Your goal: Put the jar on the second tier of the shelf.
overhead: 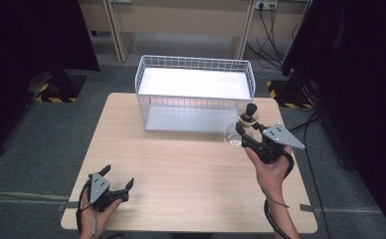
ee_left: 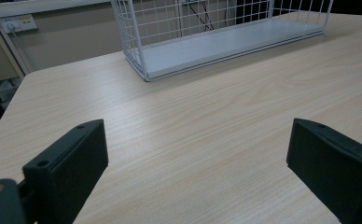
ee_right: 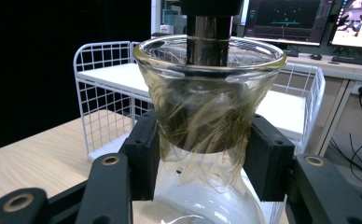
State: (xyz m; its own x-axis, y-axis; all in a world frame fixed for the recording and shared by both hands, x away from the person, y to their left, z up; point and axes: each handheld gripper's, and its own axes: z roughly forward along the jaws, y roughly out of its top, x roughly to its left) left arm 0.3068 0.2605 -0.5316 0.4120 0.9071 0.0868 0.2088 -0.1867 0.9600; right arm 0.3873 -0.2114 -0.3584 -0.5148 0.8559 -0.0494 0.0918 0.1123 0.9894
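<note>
You get bright light from above on the table [overhead: 181, 164], and the white basket [overhead: 195, 82] shines so much it looks washed out. The room's sides are very dark. Up close, your black fingers [ee_left: 67, 163] look soft and blurry. The glass [ee_right: 207, 107] has little glints.

Setting: lab or office test room. One light wooden table [overhead: 181, 164] on grey carpet [overhead: 27, 164]; black curtains [overhead: 27, 35] at both sides; yellow-and-black hazard tape [overhead: 56, 99] on stand feet; wall sockets [overhead: 265, 5] with trailing cables [overhead: 273, 35]; computer monitors [ee_right: 286, 21] on a desk [ee_right: 337, 63] behind the table's far edge.
</note>
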